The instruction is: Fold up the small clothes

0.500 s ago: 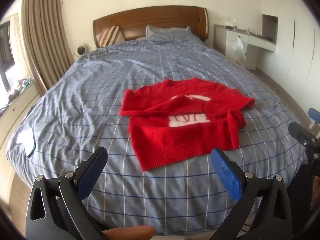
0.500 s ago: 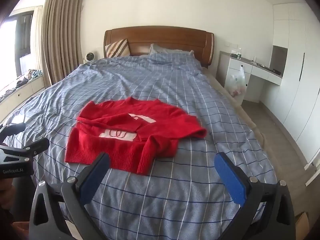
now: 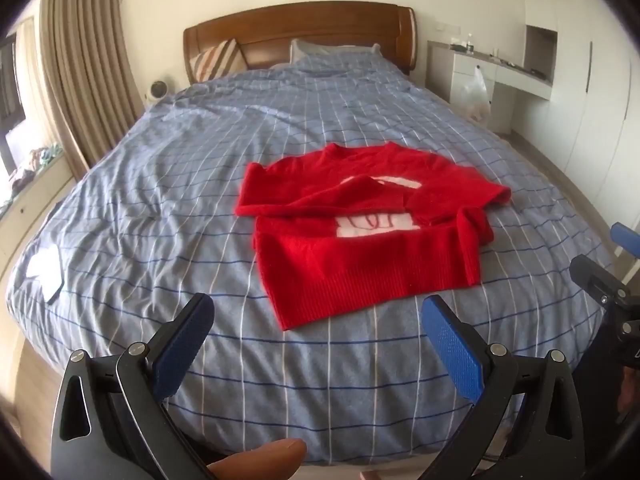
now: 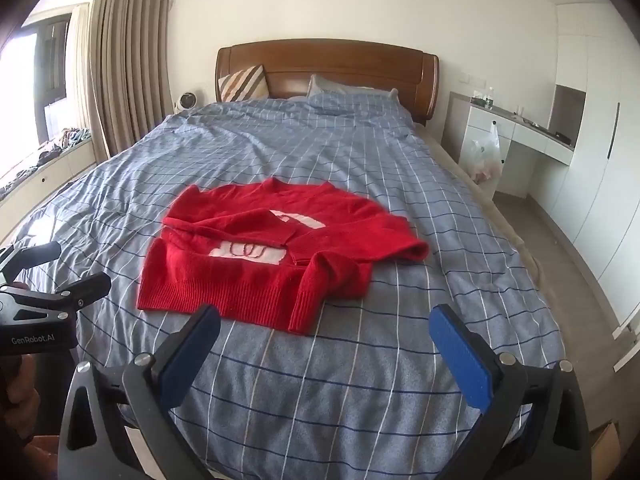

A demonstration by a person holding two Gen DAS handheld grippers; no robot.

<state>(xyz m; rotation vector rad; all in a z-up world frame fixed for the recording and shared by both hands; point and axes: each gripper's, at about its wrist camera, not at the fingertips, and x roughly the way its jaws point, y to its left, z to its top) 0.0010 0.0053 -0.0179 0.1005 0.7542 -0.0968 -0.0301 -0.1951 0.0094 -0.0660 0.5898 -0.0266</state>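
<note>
Red sweater (image 3: 360,236) lies rumpled on the blue checked bed (image 3: 160,208), sleeves folded across its chest, near the foot end. Left tool (image 3: 320,332) and right tool (image 4: 326,334) both hover spread wide above the bed's foot, gripping nothing.

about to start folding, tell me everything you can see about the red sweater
The red sweater is a small knit with ribbed hem and cuffs and a white patch with red line marks on its chest. It lies on the blue checked bedspread, hem toward the cameras, neckline toward the headboard. Both sleeves are already folded across the body, one partly covering the patch. Neither gripper touches it.
</note>
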